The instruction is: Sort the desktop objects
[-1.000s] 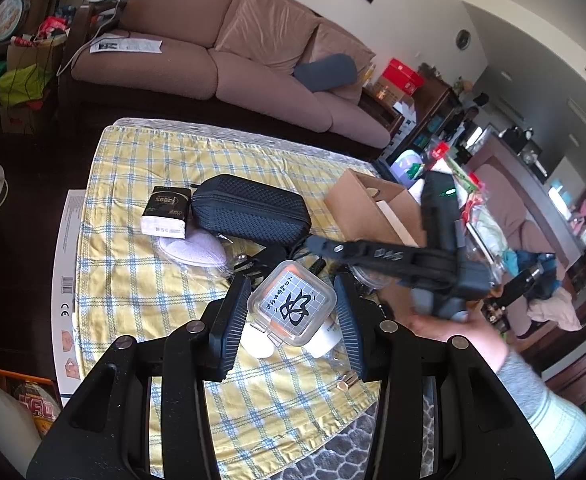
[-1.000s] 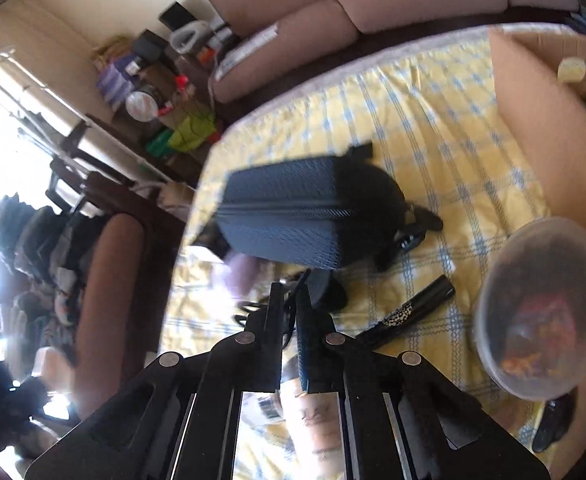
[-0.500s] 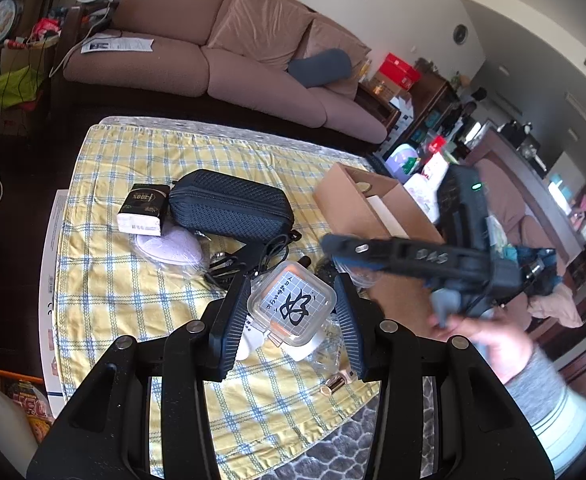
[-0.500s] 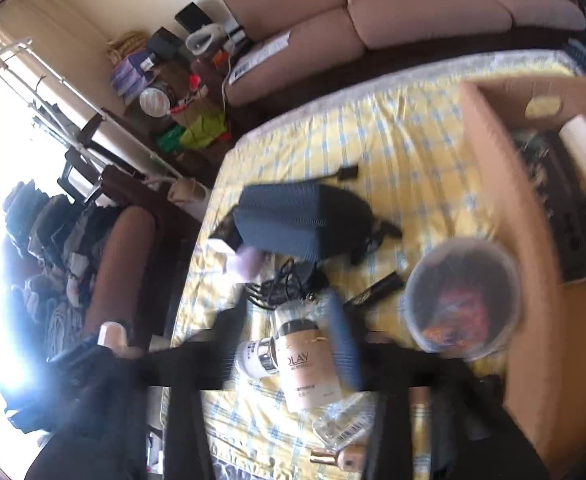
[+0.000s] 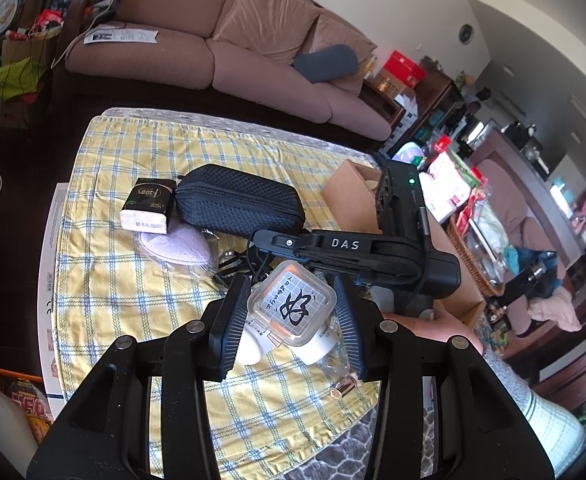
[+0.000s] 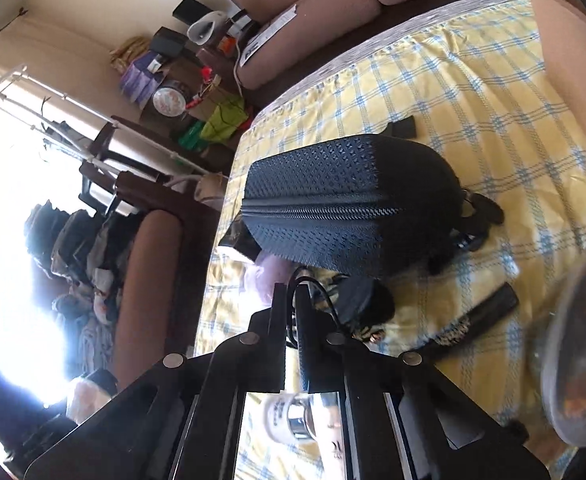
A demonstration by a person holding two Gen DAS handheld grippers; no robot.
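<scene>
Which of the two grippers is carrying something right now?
The left gripper: a small clear square box with black calligraphy sits between its fingers. The right gripper is shut, with only black cable by its tips.

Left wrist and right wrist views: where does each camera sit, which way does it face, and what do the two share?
Left wrist: on the left gripper, facing down across the checked tablecloth toward the sofa; its fingers hold a clear box; the right gripper and a hand show.
Right wrist: on the right gripper, jaws shut, facing the table's window side.
Shared: the dark zip case, tablecloth and sofa.
</scene>
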